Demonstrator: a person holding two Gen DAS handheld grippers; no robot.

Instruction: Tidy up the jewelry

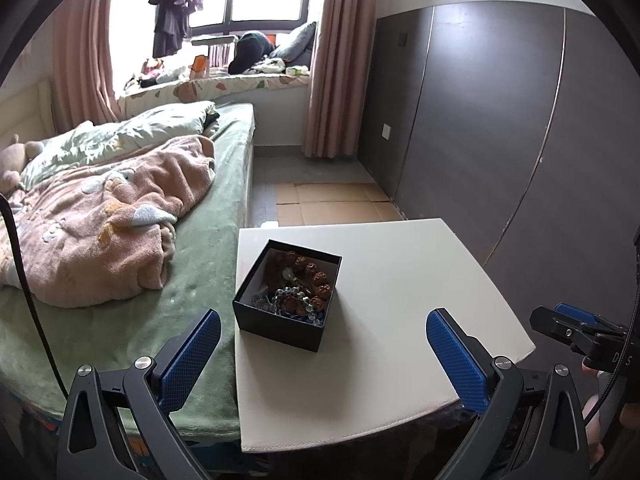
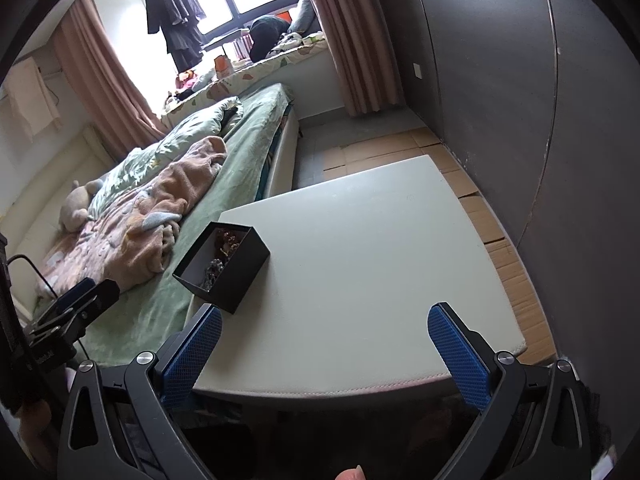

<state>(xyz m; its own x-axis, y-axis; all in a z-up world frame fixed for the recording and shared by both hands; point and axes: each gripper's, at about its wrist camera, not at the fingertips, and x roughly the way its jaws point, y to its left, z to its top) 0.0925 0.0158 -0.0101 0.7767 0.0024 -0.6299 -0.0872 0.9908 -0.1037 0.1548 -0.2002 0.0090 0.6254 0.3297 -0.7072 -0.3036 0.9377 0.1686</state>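
1. left gripper [image 1: 323,354]: jaws spread wide, nothing held between the blue pads [image 1: 191,360].
2. right gripper [image 2: 325,354]: jaws spread wide, nothing held.
3. black box [image 1: 286,296]: open-topped, ahead of the left gripper, apart from both pads; ahead-left of the right gripper.
4. jewelry [image 1: 298,286]: brown and grey beads piled inside the box.
5. white table [image 1: 400,300]: carries the box near its left edge, beside the bed [image 1: 120,240].

- The black box [image 1: 286,308] sits open and upright on the white table [image 1: 400,280], close to its bed-side edge and turned at an angle to it.
- Inside, the jewelry [image 1: 298,284] lies heaped: brown knobbly beads on top, grey-blue beads and silvery pieces toward the near corner.
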